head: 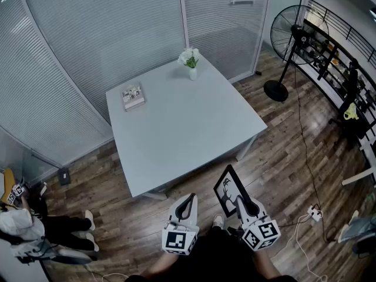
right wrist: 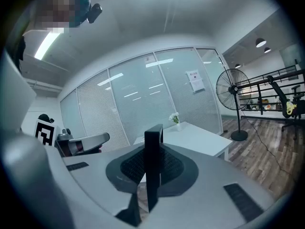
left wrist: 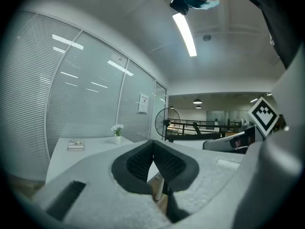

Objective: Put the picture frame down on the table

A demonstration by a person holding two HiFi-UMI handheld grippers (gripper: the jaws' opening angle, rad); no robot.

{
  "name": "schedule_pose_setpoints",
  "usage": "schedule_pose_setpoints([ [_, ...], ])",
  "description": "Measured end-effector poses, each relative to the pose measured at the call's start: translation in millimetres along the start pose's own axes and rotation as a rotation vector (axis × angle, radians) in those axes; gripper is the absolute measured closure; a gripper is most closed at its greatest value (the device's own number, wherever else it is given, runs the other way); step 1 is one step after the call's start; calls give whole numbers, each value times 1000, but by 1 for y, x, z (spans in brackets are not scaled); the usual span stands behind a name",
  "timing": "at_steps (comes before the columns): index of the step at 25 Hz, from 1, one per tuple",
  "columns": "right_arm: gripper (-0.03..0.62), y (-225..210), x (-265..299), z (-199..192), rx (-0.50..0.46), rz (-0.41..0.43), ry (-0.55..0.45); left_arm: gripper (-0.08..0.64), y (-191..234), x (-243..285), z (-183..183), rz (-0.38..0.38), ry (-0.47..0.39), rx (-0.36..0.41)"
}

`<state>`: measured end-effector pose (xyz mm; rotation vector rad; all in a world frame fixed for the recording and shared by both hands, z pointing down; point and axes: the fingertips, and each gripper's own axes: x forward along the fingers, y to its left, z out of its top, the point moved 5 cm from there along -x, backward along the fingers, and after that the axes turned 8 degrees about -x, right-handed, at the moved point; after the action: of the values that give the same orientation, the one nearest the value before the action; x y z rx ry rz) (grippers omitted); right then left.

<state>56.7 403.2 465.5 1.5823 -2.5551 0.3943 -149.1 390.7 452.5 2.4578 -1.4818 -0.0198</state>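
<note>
A black picture frame (head: 228, 191) stands upright in my right gripper (head: 244, 206), which is shut on its edge, short of the near side of the table. In the right gripper view the frame (right wrist: 153, 163) shows edge-on as a dark bar between the pads. The pale grey square table (head: 188, 128) lies ahead, apart from both grippers. My left gripper (head: 185, 207) hangs beside the right one with its jaws shut and nothing between them; in the left gripper view its pads (left wrist: 164, 162) meet.
A book (head: 133, 96) lies at the table's far left and a small white vase of flowers (head: 190, 61) at its far corner. A standing fan (head: 291, 40) and cables (head: 305, 157) are on the wood floor to the right. A seated person (head: 35, 228) is at lower left.
</note>
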Motion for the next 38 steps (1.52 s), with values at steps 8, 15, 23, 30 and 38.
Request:
schedule_pose_setpoints([
  [8,547,-8,3,-2,-7,-7,7,545,-3,10,-3,-7,9,-5],
  [15,548,-19,1,-4,-5,0,12,545,-14,18,-6,-3,21,5],
  [23,548,-48,0,-2,2,20,10,545,-34,38,-6,9,22,20],
  [30,548,-85,-5,-5,0,51,8,545,-64,63,-12,29,3,23],
  [38,548,-121,2,-10,10,57,14,545,-82,73,-25,52,56,29],
])
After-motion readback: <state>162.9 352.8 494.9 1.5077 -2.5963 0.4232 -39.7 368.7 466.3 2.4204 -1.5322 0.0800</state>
